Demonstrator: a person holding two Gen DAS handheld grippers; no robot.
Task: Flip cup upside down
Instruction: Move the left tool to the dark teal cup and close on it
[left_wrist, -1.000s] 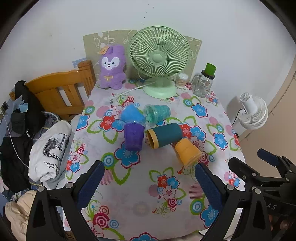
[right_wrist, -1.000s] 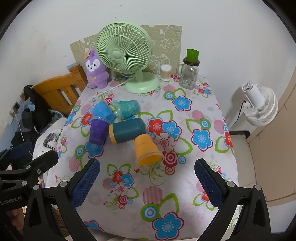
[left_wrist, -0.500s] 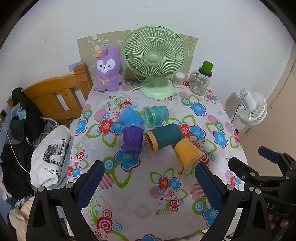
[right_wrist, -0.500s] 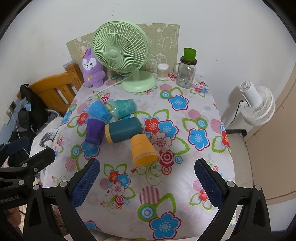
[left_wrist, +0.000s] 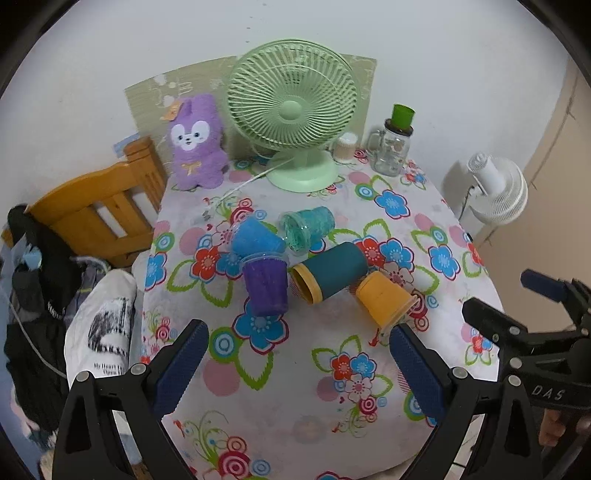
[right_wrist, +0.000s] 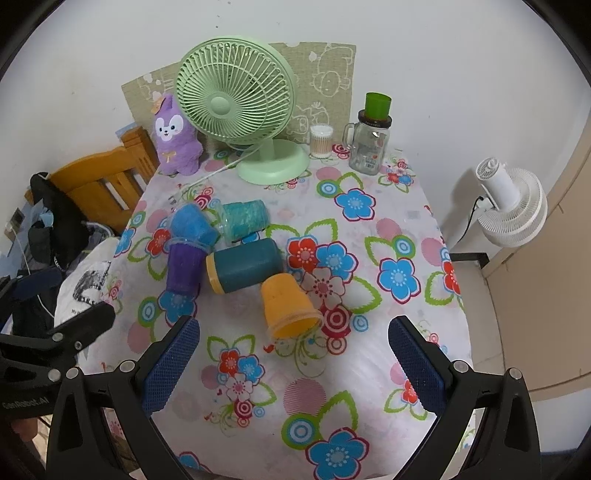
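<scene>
Five cups tumbled together mid-table on the floral tablecloth, all lying on their sides. Orange cup nearest, at 6 o'clock of the cluster: smooth matte body, closed base pointing up toward the dark teal tumbler, open mouth with a thin clear lip facing down toward the near table edge. Same orange cup at roughly 4 o'clock of the cluster in the left wrist view, mouth turned to the lower right. Dark teal tumbler with a yellow rim band at its left end, touching or just beside the orange cup's base. Purple cup at 9 o'clock of the tumbler, ribbed, its rim against the blue cup. Sparkly teal cup at 12 o'clock of the tumbler.

Right gripper spread wide, grasping nothing, blue pads framing the cloth just below the orange cup. Left gripper likewise spread wide and bare, well short of the cups.

At the far edge, green desk fan, purple plush bunny at its 9 o'clock, glass mug jar with green cap at its 3 o'clock.
</scene>
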